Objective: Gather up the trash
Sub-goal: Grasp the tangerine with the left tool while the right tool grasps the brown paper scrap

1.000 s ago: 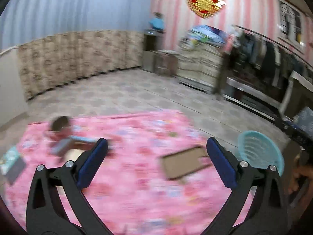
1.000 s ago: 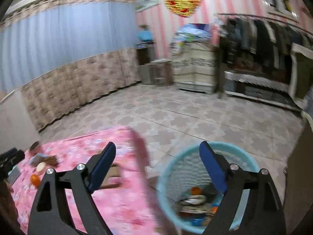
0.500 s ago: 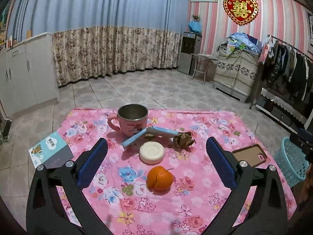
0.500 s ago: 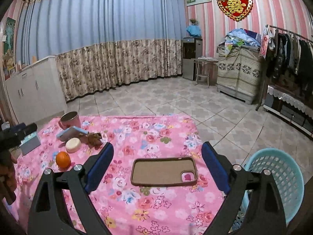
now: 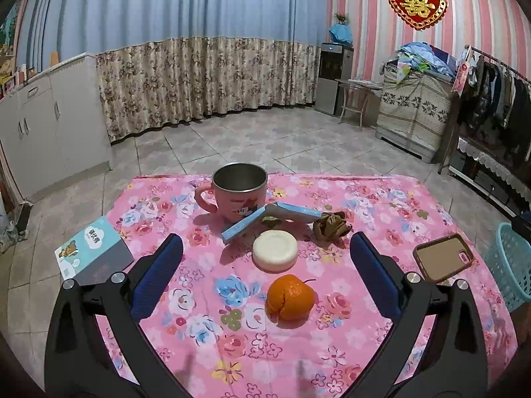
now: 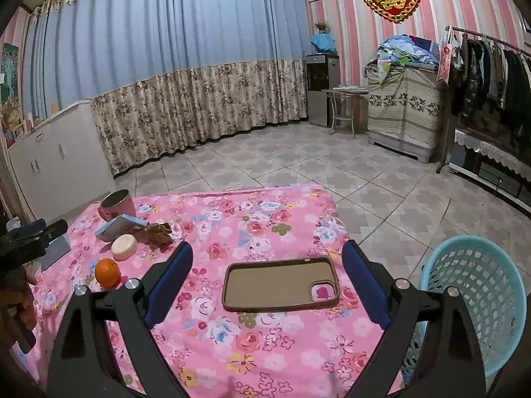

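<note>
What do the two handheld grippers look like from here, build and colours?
Both match: the left gripper and right gripper each have two black angular plastic arms with triangular cutouts, silver round bolts at the joints, and long dark-blue pads lining the fingers. No cables, markings or sleeves show.

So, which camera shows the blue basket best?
The right wrist view: the basket shows its open rim and mesh wall beside the table, partly behind the right claw. The left wrist view catches only a sliver at the frame's right edge.
</note>
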